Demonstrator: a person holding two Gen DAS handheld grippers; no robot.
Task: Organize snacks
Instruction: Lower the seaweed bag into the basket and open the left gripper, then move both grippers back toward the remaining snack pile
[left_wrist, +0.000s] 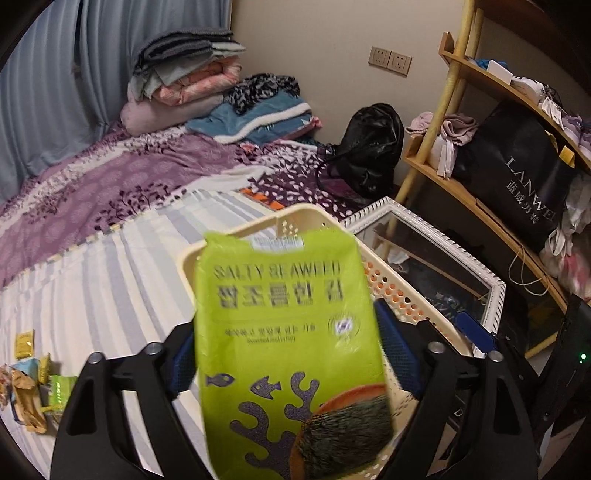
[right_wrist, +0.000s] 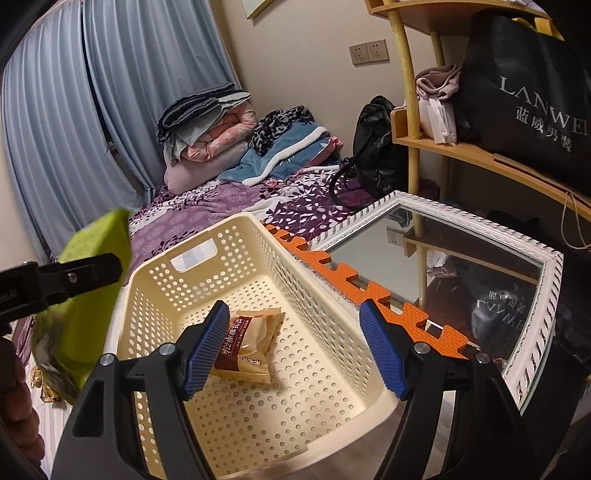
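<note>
My left gripper (left_wrist: 284, 350) is shut on a green salty-seaweed packet (left_wrist: 288, 332) and holds it above the near end of the cream perforated basket (left_wrist: 295, 218). The packet also shows at the left of the right wrist view (right_wrist: 85, 295), clamped by the left gripper's fingers (right_wrist: 85, 271). My right gripper (right_wrist: 291, 343) is open and empty, hovering over the basket (right_wrist: 229, 251). A brown-and-tan wrapped snack (right_wrist: 247, 343) lies on the basket floor between the right fingers. Several small snack packets (left_wrist: 33, 380) lie on the striped sheet at the left.
The basket stands on a bed with purple floral bedding (left_wrist: 110, 184). A white-framed mirror (right_wrist: 480, 266) and orange foam mat (right_wrist: 369, 288) lie to its right. A wooden shelf (right_wrist: 480, 155) holds a black bag. Folded blankets (left_wrist: 192, 74) are at the bed's far end.
</note>
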